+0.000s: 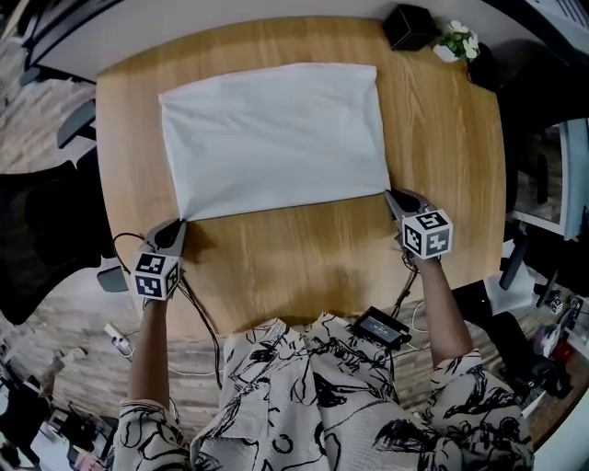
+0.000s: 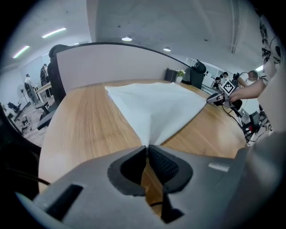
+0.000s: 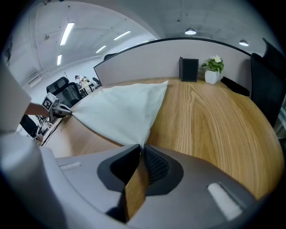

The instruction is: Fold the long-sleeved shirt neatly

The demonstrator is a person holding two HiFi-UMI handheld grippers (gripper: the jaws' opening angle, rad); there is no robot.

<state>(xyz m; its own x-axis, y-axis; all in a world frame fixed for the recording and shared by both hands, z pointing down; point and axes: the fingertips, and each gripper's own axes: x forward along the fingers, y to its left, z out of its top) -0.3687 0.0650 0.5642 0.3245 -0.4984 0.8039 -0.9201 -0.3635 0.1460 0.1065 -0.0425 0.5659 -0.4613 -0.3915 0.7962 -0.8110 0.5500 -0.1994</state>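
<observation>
Wood fills most of the head view: the table point(image 1: 304, 262) runs from edge to edge, with bare grain between me and the work. On its upper half lies the shirt point(image 1: 276, 138), a pale, flat rectangle, so I judge the sleeves are already tucked in and a fold of the body is what remains.

The left gripper point(image 1: 180, 224) sits at the rectangle's lower left corner and the right gripper point(image 1: 390, 195) at its lower right. Each gripper view shows its jaws clenched, with the cloth drawn to a point exactly at the tips, so both are pinching a corner of the near hem. Holding the two corners together makes sense to me: the edge stays taut and straight between them, and it can be carried as one line toward the far edge at the top of the frame.

A black box point(image 1: 409, 26) and a potted plant point(image 1: 458, 39) stand in the upper right, well apart from the cloth. A black device point(image 1: 382, 325) lies at the lower centre.
</observation>
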